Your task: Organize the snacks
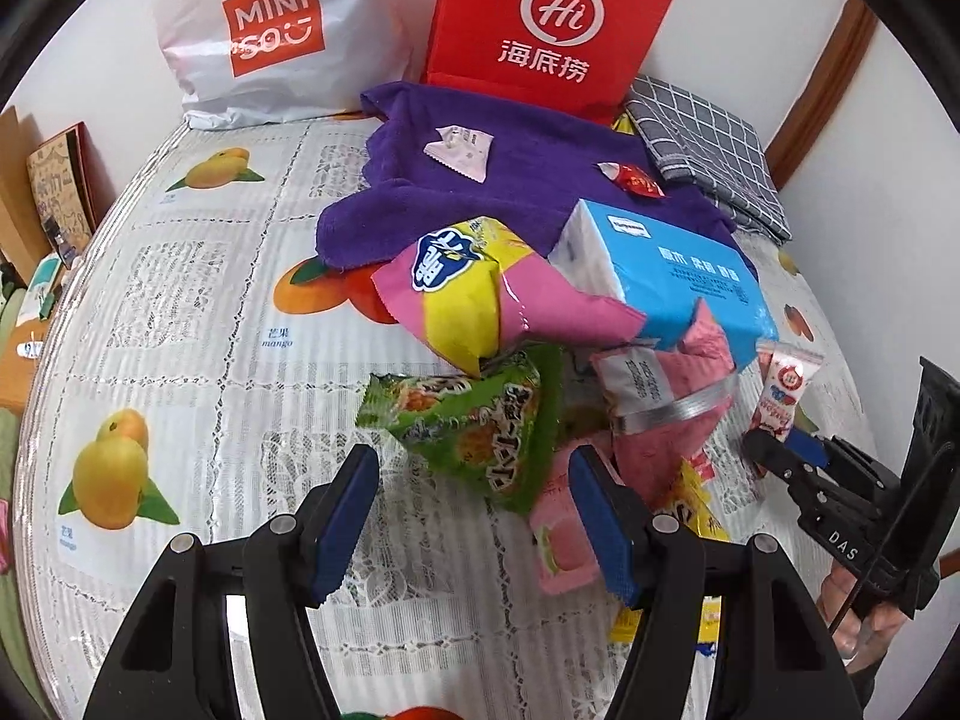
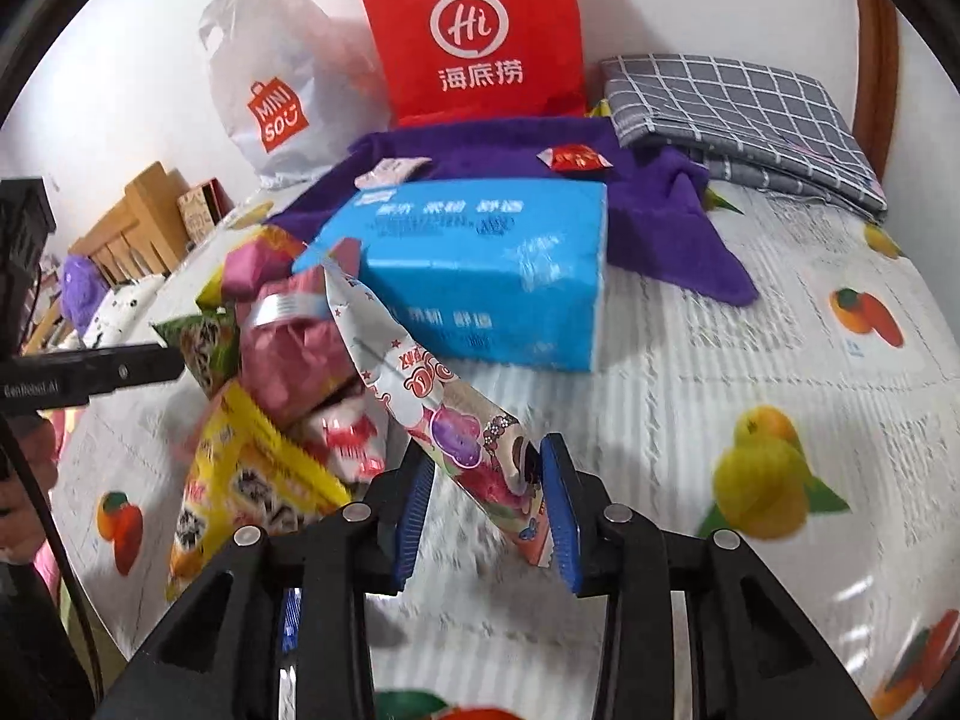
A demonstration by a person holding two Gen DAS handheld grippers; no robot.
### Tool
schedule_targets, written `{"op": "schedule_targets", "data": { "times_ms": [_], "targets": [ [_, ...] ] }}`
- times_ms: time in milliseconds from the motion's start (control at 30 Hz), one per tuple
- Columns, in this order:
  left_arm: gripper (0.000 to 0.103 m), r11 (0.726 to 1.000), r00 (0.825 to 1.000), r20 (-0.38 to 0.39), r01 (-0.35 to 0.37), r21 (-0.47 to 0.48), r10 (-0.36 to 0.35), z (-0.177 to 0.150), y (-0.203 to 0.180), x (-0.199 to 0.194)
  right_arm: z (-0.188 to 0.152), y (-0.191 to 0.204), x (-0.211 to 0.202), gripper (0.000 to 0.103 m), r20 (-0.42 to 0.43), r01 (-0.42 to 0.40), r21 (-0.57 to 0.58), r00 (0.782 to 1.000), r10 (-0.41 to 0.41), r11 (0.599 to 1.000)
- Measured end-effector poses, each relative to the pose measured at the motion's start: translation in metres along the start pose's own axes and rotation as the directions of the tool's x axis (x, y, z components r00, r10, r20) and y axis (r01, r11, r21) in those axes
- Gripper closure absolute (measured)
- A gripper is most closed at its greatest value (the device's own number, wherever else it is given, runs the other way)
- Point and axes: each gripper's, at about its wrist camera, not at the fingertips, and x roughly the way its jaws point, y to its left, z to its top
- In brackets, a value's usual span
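Claws angled down: left claw [image 1: 471, 516] parted, right claw [image 2: 489, 504] astride snack packet [image 2: 444, 414].

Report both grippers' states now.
Left gripper: open, empty.
Right gripper: jaws slightly apart around the long snack packet; grip cannot be told.

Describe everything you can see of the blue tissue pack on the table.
The blue tissue pack is a soft, rectangular block in glossy plastic wrap, blue with white printed text and white ends. It looks sealed. It lies flat on the fruit-print tablecloth, its far side on the purple towel. Pink snack bags lean against its near left corner, and the long cartoon-printed snack packet overlaps its front.
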Motion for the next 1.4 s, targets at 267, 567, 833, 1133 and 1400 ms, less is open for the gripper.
{"op": "schedule_targets", "data": {
  "times_ms": [267,567,833,1133,1400],
  "targets": [
    [0.039,1.0,1.0,0.005,0.003,-0.001,-0.003,0.008,0.002,0.02,-0.01,-0.01,-0.011,0.07,0.039,0.074,-0.007,0.997,-0.073,0.997],
    [0.05,0.996,0.997,0.073,-0.028,0.081,0.022,0.005,-0.005,0.03,-0.017,-0.024,-0.009,0.07,0.094,0.187,-0.012,0.978,-0.186,0.982],
    [0.051,0.994,0.987,0.157,-0.039,0.1,0.023,-0.002,0.006,0.028,-0.008,-0.038,-0.005,0.07,0.098,0.179,0.057,0.978,-0.184,0.982],
    [0.049,0.998,0.987,0.158,0.012,0.06,-0.022,-0.005,0.012,0.037,-0.006,-0.034,0.005,0.066,0.062,0.226,0.039,0.972,-0.228,0.973],
    [0.051,0.998,0.986,0.162,0.035,0.043,-0.041,-0.006,0.015,0.037,-0.009,-0.048,0.0,0.066,0.078,0.118,0.094,0.989,-0.126,0.989]
  ]
}}
